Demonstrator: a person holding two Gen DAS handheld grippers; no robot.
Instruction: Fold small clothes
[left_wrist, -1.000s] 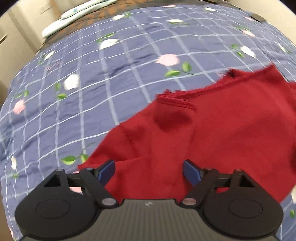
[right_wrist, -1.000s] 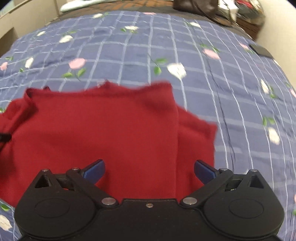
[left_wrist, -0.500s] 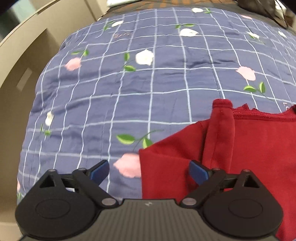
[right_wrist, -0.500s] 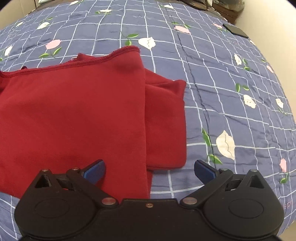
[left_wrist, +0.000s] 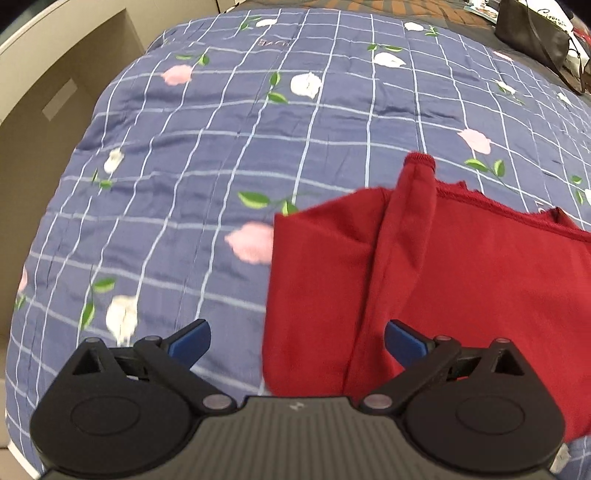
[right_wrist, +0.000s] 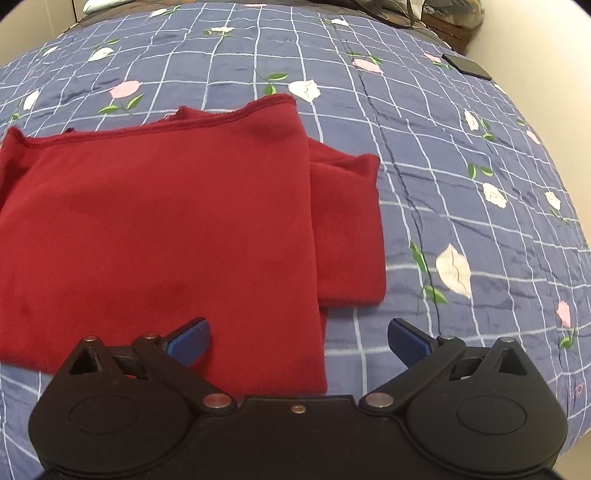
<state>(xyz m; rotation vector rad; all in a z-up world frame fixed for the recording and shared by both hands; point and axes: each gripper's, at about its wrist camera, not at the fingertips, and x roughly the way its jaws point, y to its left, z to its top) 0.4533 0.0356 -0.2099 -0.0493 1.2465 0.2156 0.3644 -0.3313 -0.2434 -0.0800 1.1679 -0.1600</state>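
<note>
a dark red garment (right_wrist: 159, 221) lies flat on a blue quilt (right_wrist: 461, 155) with a white grid and a print of pink and white flowers. in the right wrist view the garment is folded into a broad panel, with a narrower folded part sticking out from under its right edge; its stitched hem runs along the far side. the right gripper (right_wrist: 297, 338) hangs over the near right corner of the garment, its blue-tipped fingers (right_wrist: 406, 341) spread wide, the left pad above red cloth and the right pad above bare quilt, neither pressing on anything. in the left wrist view the same garment (left_wrist: 461, 277) fills the right half of the frame, with a raised fold running up to a small rolled tip at its far edge. the left gripper (left_wrist: 295, 339) has its jaws set wide apart, having just been opening, with the garment's left edge showing in the gap between the pads but not pinched. a dark bag (left_wrist: 532, 37) sits at the far right corner of the bed, a flat black device (right_wrist: 467, 66) lies on the quilt near the wall, and a beige cabinet (left_wrist: 48, 96) stands beside the bed at left.
</note>
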